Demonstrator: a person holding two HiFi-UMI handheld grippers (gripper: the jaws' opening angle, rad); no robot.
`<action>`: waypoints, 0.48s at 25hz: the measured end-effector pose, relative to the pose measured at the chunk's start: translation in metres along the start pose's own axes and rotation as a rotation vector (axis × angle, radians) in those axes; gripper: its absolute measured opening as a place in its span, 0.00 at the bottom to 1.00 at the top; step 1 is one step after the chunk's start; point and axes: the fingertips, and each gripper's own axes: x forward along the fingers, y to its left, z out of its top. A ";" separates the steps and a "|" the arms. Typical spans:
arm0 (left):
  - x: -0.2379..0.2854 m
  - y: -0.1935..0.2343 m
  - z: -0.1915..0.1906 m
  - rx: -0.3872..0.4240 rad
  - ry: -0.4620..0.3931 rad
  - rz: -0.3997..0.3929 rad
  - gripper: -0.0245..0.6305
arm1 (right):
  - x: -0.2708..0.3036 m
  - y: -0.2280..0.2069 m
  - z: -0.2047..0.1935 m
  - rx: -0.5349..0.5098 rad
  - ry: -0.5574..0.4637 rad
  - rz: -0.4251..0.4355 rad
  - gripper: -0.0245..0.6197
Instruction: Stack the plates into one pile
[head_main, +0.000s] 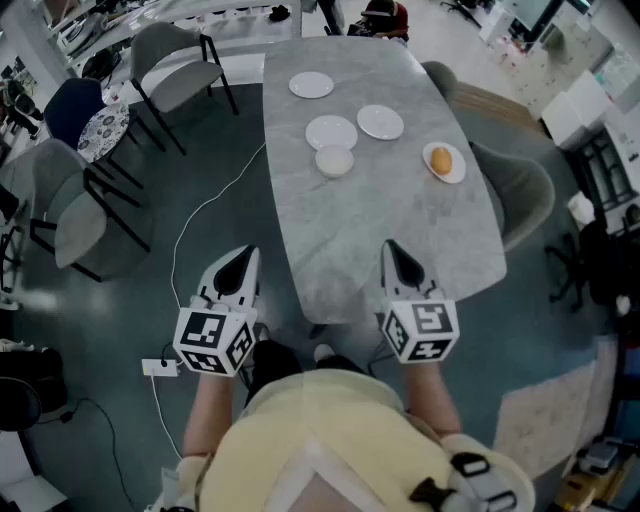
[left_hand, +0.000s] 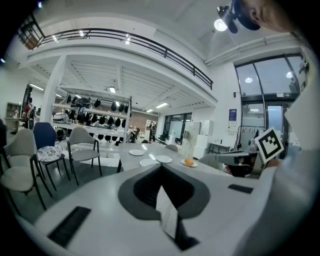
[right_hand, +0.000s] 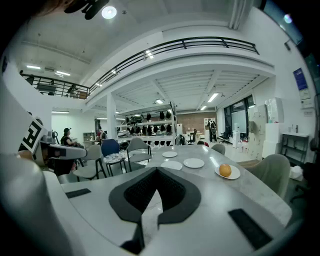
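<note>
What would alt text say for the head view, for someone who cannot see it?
Seen from above, a grey table carries four bare white plates toward its far end and a fifth plate holding an orange fruit. Nearer the camera, the person's left gripper and right gripper are both shut and empty, well short of the plates. Chairs stand at the left.

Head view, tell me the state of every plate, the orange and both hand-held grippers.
Far plate: empty, unstacked.
Left middle plate: empty, unstacked.
Right middle plate: empty, unstacked.
Small near plate: empty, unstacked.
Edge plate: holds the orange.
Orange: resting on Edge plate.
Left hand-held gripper: shut, empty.
Right hand-held gripper: shut, empty.
</note>
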 end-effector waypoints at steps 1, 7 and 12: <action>0.000 0.003 0.002 -0.011 -0.009 -0.007 0.03 | 0.002 0.000 0.000 0.003 0.007 -0.013 0.04; 0.001 0.029 0.006 -0.020 0.003 -0.039 0.03 | 0.014 0.007 0.005 0.041 0.014 -0.070 0.04; 0.001 0.052 0.010 -0.003 0.012 -0.087 0.03 | 0.030 0.028 0.009 0.077 0.014 -0.096 0.05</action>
